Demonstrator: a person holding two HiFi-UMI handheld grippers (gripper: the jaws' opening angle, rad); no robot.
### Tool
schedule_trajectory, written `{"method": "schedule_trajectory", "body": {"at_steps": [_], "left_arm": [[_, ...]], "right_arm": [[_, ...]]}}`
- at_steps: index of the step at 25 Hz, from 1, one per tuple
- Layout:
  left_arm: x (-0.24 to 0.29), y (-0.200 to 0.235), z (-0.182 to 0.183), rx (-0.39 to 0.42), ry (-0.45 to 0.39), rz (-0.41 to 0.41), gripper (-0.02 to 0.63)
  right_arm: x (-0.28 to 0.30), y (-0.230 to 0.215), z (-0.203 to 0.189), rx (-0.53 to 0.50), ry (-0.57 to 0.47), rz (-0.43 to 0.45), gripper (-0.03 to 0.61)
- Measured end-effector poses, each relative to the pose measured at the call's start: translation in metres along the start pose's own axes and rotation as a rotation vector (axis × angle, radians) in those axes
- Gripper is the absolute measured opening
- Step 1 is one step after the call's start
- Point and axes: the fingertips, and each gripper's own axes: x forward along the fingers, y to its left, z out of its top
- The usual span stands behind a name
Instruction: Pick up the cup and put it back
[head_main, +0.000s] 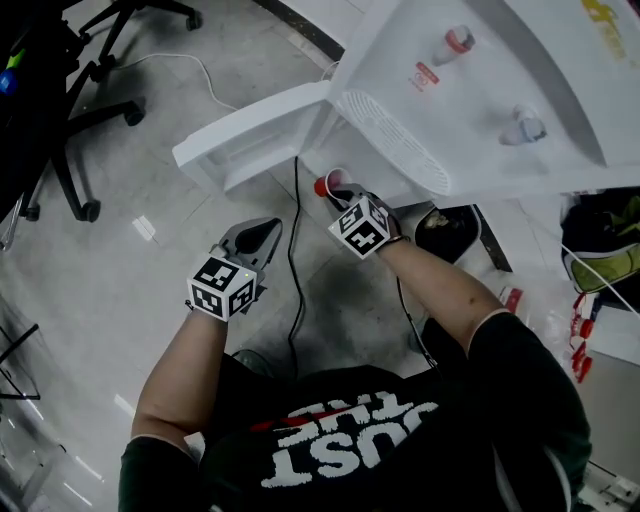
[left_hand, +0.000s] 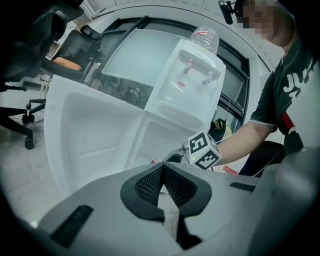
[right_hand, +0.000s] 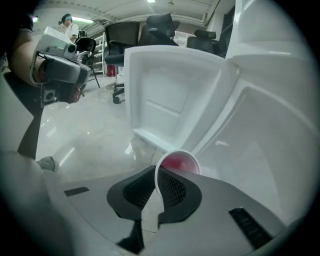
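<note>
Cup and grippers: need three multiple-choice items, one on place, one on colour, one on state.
1. Where is the cup?
A. standing on a desk
B. pinched by its rim in the right gripper, by the water dispenser's open door
C. under a tap, being filled

2. What colour shows inside the cup?
A. red
B. blue
C. green

3. How do the left gripper's jaws stand?
A. wide apart around the cup
B. closed on a cable
C. together, nothing between them

Key: 1 B, the right gripper view shows the rim between the pads, with the open door behind. 2 A, the inside is red in the right gripper view and in the head view. 3 C, the left gripper view shows the pads meeting with nothing between them.
</note>
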Motion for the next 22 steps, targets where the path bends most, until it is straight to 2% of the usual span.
{"method": "schedule_trajectory", "body": {"at_steps": [5, 8, 10, 16, 22], "left_arm": [[0.014, -0.024, 0.016, -0.008, -0.008, 0.028, 0.008], [0.008, -0.052, 0.03, 0.014, 0.026, 0.063, 0.008], [-0.001, -0.076, 0.045, -0.009, 0.037, 0.089, 0.008], [-0.05, -0.162, 0.128, -0.083, 0.032, 0.145, 0.008], [-0.115, -0.218, 0.236, -0.111, -0.011, 0.21, 0.008]], "right_arm": [[-0.051, 0.01, 0.006, -0.044, -0.024, 0.057, 0.046], [-0.098, 0.029, 0.011, -0.055, -0.016, 0.113, 0.046], [-0.136, 0.042, 0.015, -0.067, -0.004, 0.152, 0.046], [-0.265, 0.068, 0.059, -0.135, -0.008, 0.236, 0.046], [-0.392, 0.057, 0.13, -0.177, -0.051, 0.256, 0.046]]}}
